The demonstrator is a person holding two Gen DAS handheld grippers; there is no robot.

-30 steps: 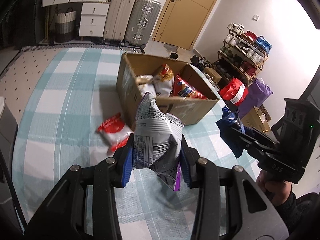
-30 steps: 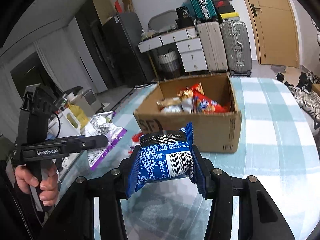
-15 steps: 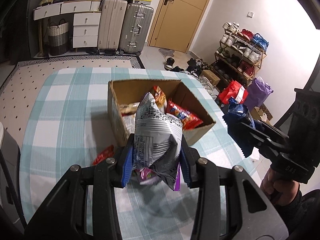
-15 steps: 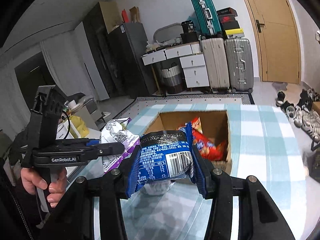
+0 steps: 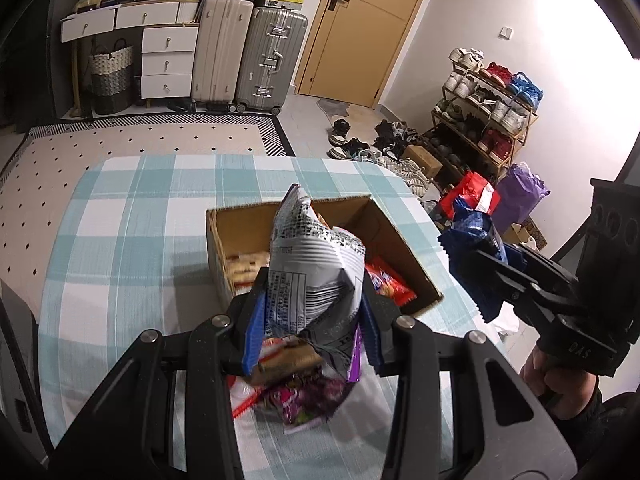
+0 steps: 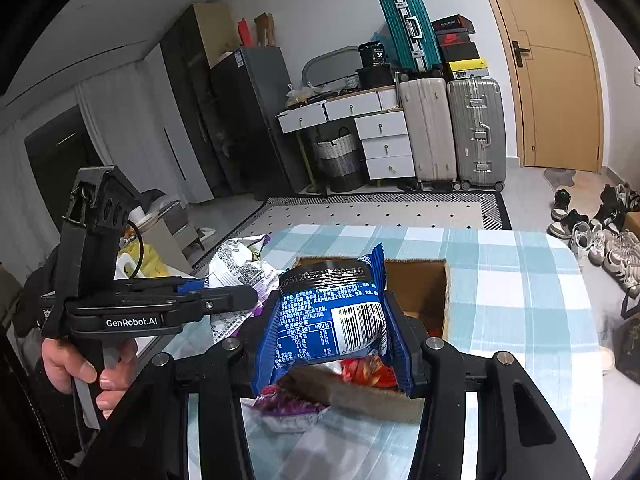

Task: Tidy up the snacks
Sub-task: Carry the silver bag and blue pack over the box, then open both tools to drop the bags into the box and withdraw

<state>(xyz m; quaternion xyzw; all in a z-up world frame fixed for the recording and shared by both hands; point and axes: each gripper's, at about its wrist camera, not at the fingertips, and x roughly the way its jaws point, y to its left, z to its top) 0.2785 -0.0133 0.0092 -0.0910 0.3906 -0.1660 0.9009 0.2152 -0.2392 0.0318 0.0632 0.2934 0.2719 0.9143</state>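
My left gripper is squeezed tight on a silver snack bag, one finger on each side. My right gripper is squeezed tight on a blue snack packet the same way. Both point forward, side by side, held up in the air. My left hand and my right hand each wrap around a handle.
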